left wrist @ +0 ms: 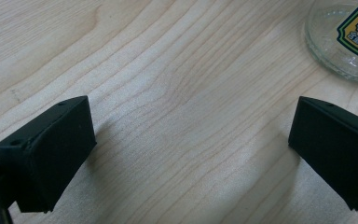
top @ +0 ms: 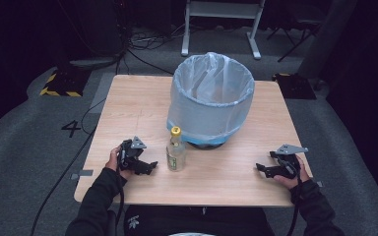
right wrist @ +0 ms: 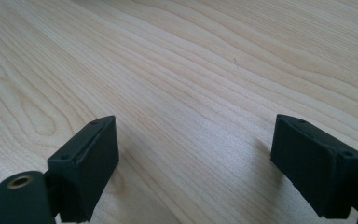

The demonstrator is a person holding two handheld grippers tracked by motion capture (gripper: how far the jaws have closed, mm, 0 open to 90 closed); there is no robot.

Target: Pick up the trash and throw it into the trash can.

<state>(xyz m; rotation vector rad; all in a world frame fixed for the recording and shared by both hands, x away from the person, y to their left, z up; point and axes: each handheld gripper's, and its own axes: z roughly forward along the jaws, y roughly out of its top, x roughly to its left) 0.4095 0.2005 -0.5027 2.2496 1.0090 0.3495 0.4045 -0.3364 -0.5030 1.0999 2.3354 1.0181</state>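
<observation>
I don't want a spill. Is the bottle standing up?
Yes, upright: the bottle stands on its base, yellow cap on top, beside the left tool.

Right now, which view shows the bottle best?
The high view: the whole bottle stands upright with its yellow cap, in front of the lined bin and near the left gripper. The left gripper view catches just its base and label edge; the right gripper view shows bare table.

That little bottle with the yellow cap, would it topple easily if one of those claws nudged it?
Probably: the bottle stands upright, tall and narrow, so a high push may tip it. Its clear wall looks smooth, perhaps slippery. It seems nearly empty, likely light.
</observation>
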